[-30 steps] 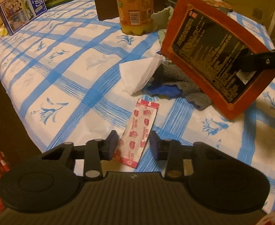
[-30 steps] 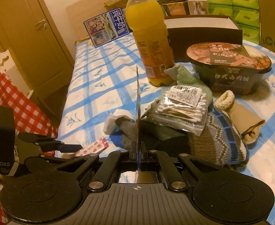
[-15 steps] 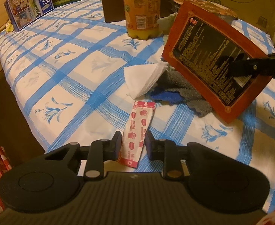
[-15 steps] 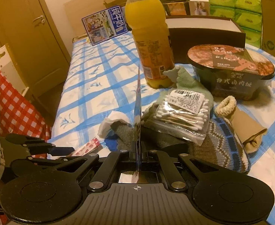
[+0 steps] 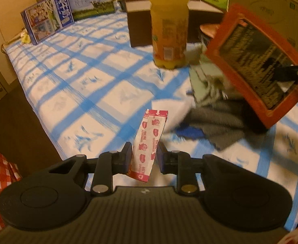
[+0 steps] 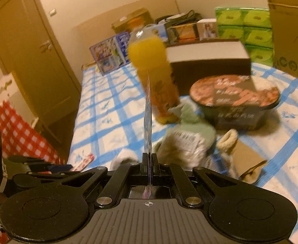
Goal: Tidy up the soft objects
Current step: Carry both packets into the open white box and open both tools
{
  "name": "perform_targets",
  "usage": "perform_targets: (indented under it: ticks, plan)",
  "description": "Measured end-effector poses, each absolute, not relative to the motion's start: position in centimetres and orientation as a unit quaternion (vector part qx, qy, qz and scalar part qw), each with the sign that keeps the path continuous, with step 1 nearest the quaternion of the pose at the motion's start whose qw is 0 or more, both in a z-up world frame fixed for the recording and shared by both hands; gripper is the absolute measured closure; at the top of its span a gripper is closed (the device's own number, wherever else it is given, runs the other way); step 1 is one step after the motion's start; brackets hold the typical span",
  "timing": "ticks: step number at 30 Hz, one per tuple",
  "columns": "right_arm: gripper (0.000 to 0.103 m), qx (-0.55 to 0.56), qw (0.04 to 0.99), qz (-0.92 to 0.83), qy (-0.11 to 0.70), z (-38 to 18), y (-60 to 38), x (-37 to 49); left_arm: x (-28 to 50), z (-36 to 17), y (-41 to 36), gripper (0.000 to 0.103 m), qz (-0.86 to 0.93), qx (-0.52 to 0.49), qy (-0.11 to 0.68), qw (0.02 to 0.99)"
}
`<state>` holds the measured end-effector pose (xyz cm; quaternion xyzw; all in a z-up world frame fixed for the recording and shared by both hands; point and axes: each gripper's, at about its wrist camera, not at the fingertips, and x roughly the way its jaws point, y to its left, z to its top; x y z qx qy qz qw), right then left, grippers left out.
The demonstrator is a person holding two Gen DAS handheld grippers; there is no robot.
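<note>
In left claw [image 5: 145,158], bandage packet [image 5: 149,144] lengthwise, pointing forward

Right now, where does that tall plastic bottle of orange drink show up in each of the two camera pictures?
Left wrist view: the tall plastic bottle of orange drink stands at top centre on the blue-checked bedsheet, its cap cut off by the frame.
Right wrist view: it stands just above centre, partly behind the thin flat red packet seen edge-on.
Shared landmark: the dark brown box directly behind the bottle.
</note>
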<state>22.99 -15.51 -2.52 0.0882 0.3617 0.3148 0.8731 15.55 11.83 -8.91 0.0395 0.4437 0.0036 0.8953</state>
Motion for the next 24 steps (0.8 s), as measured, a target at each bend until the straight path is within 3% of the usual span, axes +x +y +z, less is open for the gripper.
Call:
perform_targets:
  ticks: [11, 24]
  plan:
    - [0.102, 0.129, 0.889, 0.298, 0.324, 1.9, -19.6, 32.2, 21.7, -4.6, 14.9, 0.079, 0.019, 0.039, 0.397, 0.917]
    - [0.102, 0.117, 0.914, 0.291, 0.259, 5.2, -18.6, 46.0, 35.7, 1.0, 18.1, 0.079, 0.018, 0.055, 0.318, 0.946]
